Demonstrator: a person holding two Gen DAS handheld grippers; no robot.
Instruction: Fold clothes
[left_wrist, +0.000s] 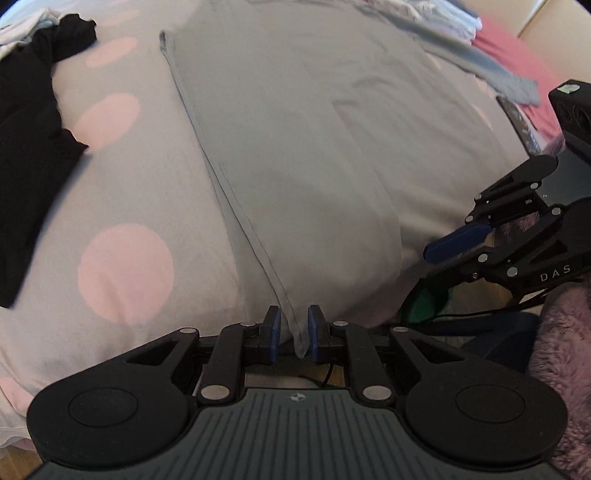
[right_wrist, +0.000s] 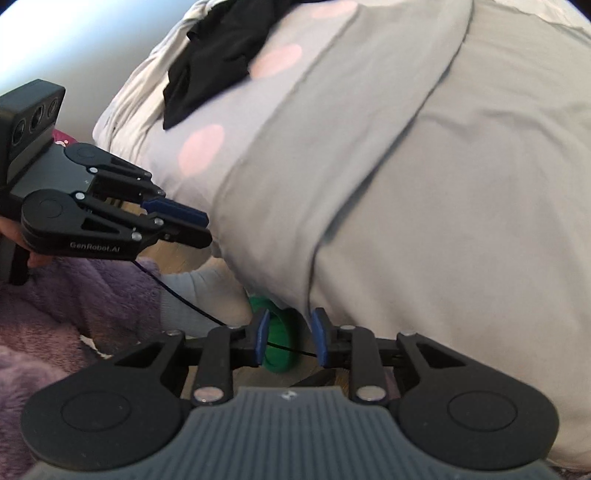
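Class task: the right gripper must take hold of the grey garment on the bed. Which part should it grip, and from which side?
Grip the grey garment at its near hem, likely the bottom right corner, coming in from the bed's near edge. That hem drapes over the edge just beyond the right gripper, whose jaws stand apart and empty, so the thin edge can probably slide between the pads.

1. Your work surface is a bed (left_wrist: 155, 177) under a pale cover with pink dots.
2. A grey garment (left_wrist: 288, 155) lies spread flat down its middle, with its near edge hanging over the bed's edge.
3. A black garment (left_wrist: 26, 122) lies crumpled to its left.
4. A light-blue garment (left_wrist: 476, 62) lies at the far right, beside folded clothes (left_wrist: 443, 14).
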